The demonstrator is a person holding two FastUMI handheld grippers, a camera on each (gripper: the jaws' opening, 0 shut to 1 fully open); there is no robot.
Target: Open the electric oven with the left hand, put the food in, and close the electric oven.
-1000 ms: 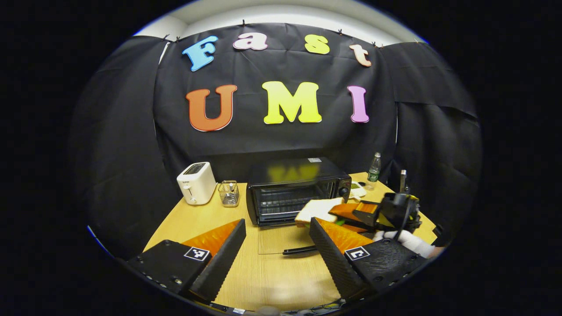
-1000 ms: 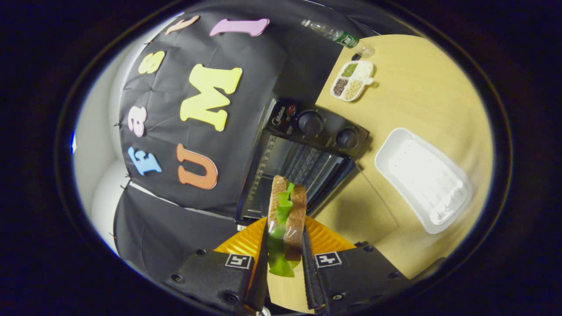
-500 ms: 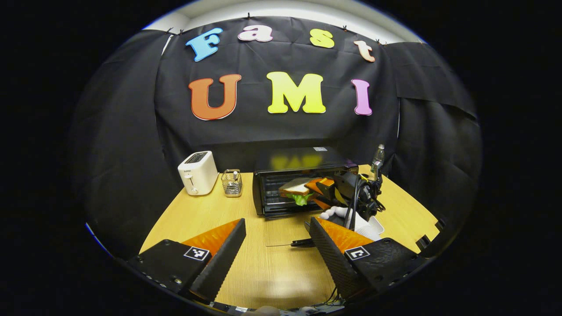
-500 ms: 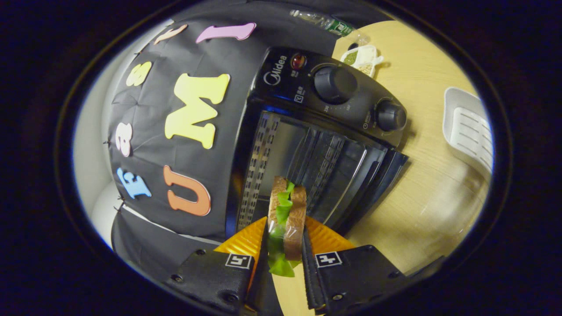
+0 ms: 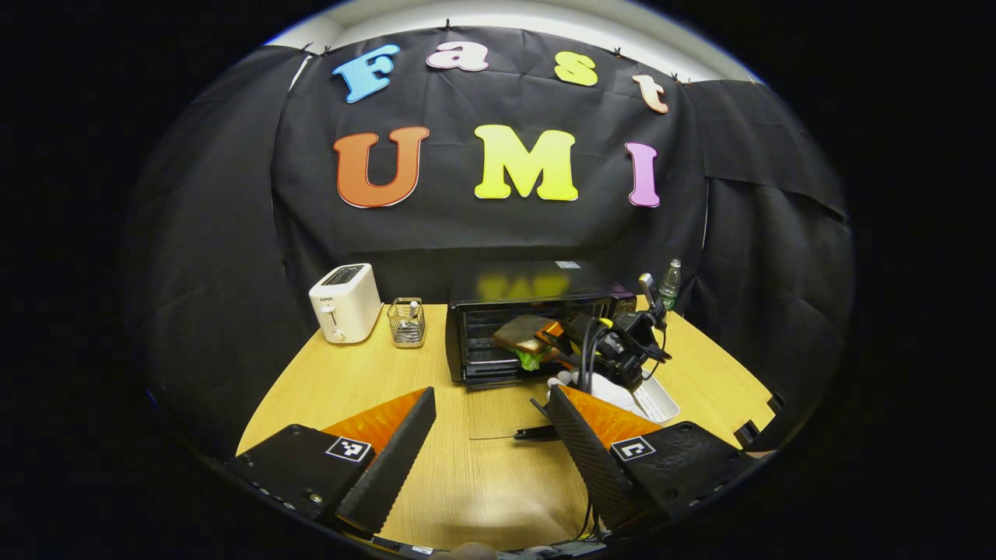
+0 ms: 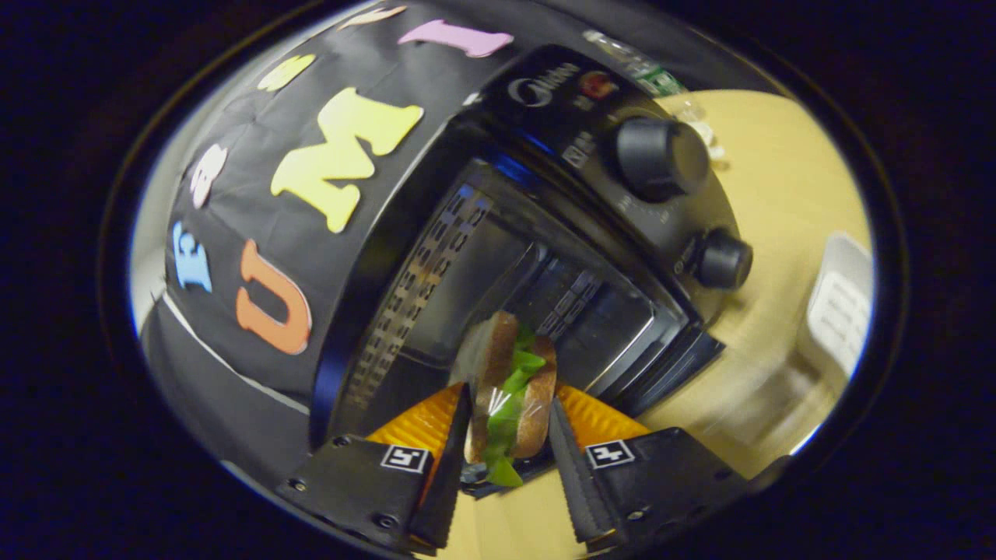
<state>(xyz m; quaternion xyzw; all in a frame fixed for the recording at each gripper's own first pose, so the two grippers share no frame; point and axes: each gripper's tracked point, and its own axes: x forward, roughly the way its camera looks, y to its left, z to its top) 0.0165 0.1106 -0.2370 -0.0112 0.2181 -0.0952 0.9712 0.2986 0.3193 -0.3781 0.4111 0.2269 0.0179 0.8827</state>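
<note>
- sandwich (image 6: 510, 389): two slices of brown bread with green lettuce between, leaf sticking out at the near end; looks wrapped in clear film
- right gripper (image 6: 506, 459) in right gripper view: fingers look parted a bit around the sandwich, small gaps on both sides, so cannot tell if it is clamped or let go
- sandwich sits in the mouth of the electric oven (image 6: 545, 257), over the rack area, just inside the opening
- oven is black, door dropped open; two round black knobs on the control panel, upper knob (image 6: 661, 155) and lower knob (image 6: 722, 258)
- left gripper view: left gripper (image 5: 486, 447) hangs over the wooden table (image 5: 467, 482), fingers wide apart, holding nothing
- same view: oven (image 5: 537, 292) at the back centre of the table, sandwich (image 5: 525, 334) in its opening with the right gripper (image 5: 556, 338) reaching in
- white toaster (image 5: 344, 302) and wire basket (image 5: 407, 321) left of oven, well apart from it
- bottle (image 5: 669, 281) behind, right of oven
- white tray (image 5: 646, 397) on table in front right of oven
</note>
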